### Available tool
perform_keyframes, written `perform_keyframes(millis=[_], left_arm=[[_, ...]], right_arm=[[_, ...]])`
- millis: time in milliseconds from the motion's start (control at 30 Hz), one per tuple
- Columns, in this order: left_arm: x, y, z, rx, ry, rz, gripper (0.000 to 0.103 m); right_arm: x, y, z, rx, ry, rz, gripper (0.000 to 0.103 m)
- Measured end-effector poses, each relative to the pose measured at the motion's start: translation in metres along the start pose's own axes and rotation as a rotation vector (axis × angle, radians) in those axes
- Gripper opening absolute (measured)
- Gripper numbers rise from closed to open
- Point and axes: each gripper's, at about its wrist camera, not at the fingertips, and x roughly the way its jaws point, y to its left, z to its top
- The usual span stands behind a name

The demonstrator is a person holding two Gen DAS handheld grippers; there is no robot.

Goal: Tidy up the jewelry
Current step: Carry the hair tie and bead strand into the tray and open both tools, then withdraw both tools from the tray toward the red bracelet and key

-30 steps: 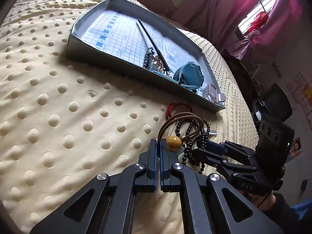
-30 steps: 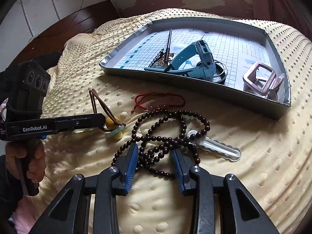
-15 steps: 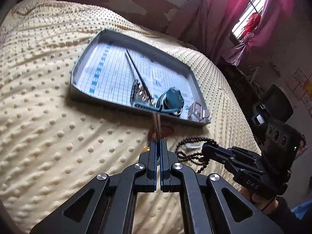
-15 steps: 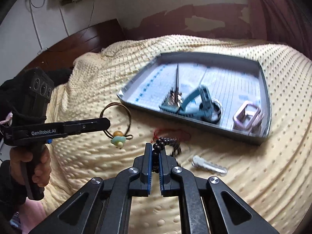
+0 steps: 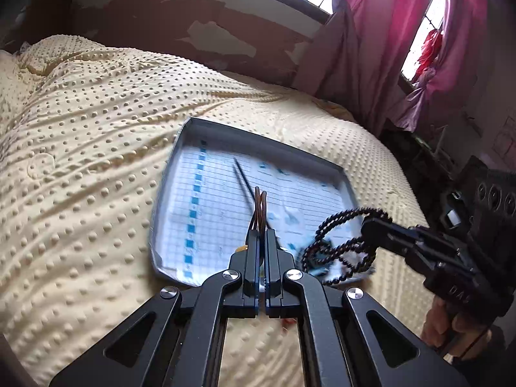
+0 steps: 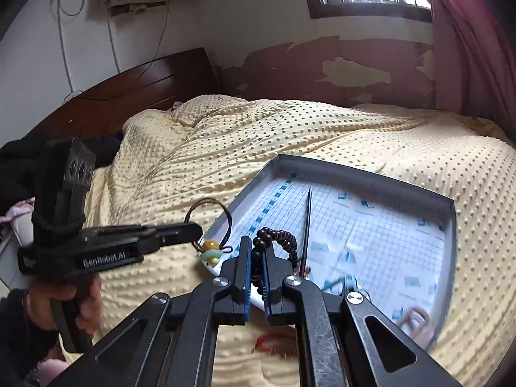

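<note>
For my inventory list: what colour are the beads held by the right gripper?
Dark brown, almost black; the bead string shows best in the left wrist view.

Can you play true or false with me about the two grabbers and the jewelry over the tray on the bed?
1. The left gripper is shut on the brown cord bracelet. True.
2. The right gripper is open and holds nothing. False: it is shut on the dark bead necklace.
3. The tray lies on a bumpy yellow blanket. True.
4. The bead necklace lies flat on the blanket. False: it hangs from the right gripper above the tray's near end.
5. A long thin dark stick lies inside the tray. True.
6. The curtains are green. False: they are pink.
</note>
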Motion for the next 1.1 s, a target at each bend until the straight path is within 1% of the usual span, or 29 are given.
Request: perform_keyframes(millis=[100, 200, 333, 400, 500, 567, 700, 733, 767, 800, 833, 867, 900, 933, 1000, 1067, 1100], left_arm=[[0.016, 0.021, 0.003, -0.028, 0.01, 0.017, 0.0], [0.03, 0.037, 0.002, -0.046, 0.022, 0.013, 0.0], [0.043, 0.051, -0.005, -0.067, 0.045, 0.018, 0.0], [0.047, 0.054, -0.009, -0.067, 0.057, 0.034, 0.0], [0.052, 0.057, -0.015, -0.064, 0.061, 0.049, 0.0], [0.053, 0.059, -0.017, -0.065, 0.055, 0.045, 0.0], [0.054, 0.061, -0.018, -0.079, 0.063, 0.05, 0.001], [0.053, 0.062, -0.018, -0.083, 0.064, 0.058, 0.001], [0.052, 0.062, -0.018, -0.088, 0.062, 0.061, 0.001], [0.049, 0.061, -0.018, -0.093, 0.057, 0.059, 0.003], [0.047, 0.061, -0.018, -0.099, 0.051, 0.055, 0.009], [0.044, 0.061, -0.017, -0.106, 0.043, 0.056, 0.014], [0.041, 0.06, -0.017, -0.112, 0.033, 0.062, 0.028], [0.037, 0.058, -0.017, -0.119, 0.014, 0.07, 0.038], [0.027, 0.054, -0.016, -0.123, -0.015, 0.072, 0.039], [0.019, 0.049, -0.016, -0.116, -0.034, 0.079, 0.043], [0.012, 0.045, -0.018, -0.107, -0.052, 0.085, 0.049]], right_arm=[[0.025, -0.01, 0.012, 0.016, 0.025, -0.009, 0.006], [0.051, -0.021, 0.017, 0.034, 0.053, -0.015, 0.006], [0.077, -0.03, 0.011, 0.049, 0.085, -0.022, 0.006], [0.086, -0.031, 0.006, 0.051, 0.097, -0.024, 0.006], [0.093, -0.032, -0.002, 0.039, 0.117, -0.051, 0.006], [0.096, -0.033, -0.006, 0.036, 0.126, -0.071, 0.006], [0.092, -0.04, -0.01, 0.05, 0.129, -0.085, 0.007], [0.088, -0.042, -0.01, 0.056, 0.124, -0.085, 0.008], [0.085, -0.043, -0.01, 0.06, 0.121, -0.083, 0.011], [0.082, -0.045, -0.008, 0.065, 0.118, -0.078, 0.015], [0.078, -0.045, -0.007, 0.068, 0.113, -0.076, 0.023], [0.073, -0.045, -0.005, 0.067, 0.105, -0.077, 0.03], [0.068, -0.045, -0.004, 0.066, 0.098, -0.078, 0.032], [0.063, -0.044, -0.003, 0.066, 0.09, -0.078, 0.034], [0.049, -0.043, -0.002, 0.067, 0.068, -0.085, 0.04], [0.031, -0.04, -0.005, 0.063, 0.03, -0.104, 0.053], [0.021, -0.037, -0.007, 0.057, 0.006, -0.106, 0.056]])
